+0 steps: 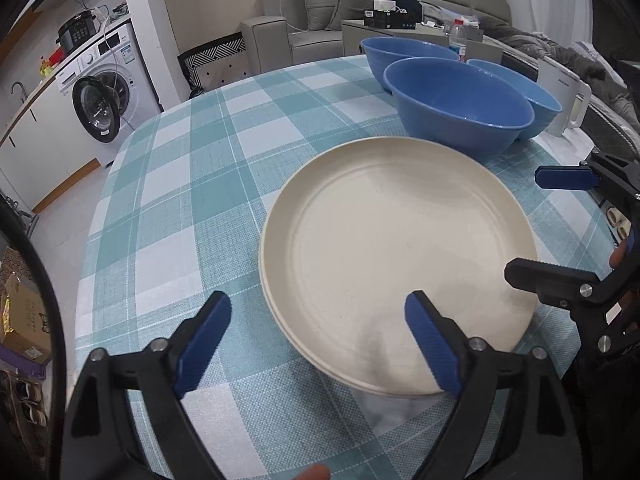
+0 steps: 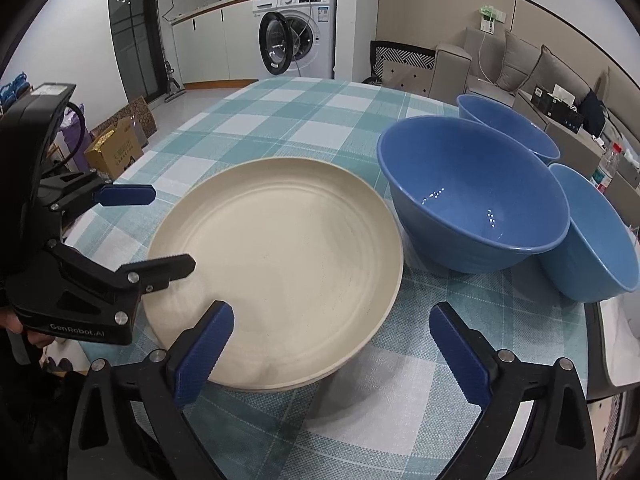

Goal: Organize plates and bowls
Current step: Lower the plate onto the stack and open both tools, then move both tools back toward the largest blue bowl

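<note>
Clearly both the left gripper point(image 1: 318, 344) and right gripper point(image 2: 332, 354) stand apart, empty, near the counter's front edge. Stacked cream plates point(image 2: 280, 264) look stiff, smooth, likely slippery; grip the raised rim.

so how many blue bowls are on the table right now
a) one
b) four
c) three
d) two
c: three blue bowls sit clustered beyond the plate: a near bowl, a far bowl behind it and a side bowl leaning against the near one.
</note>
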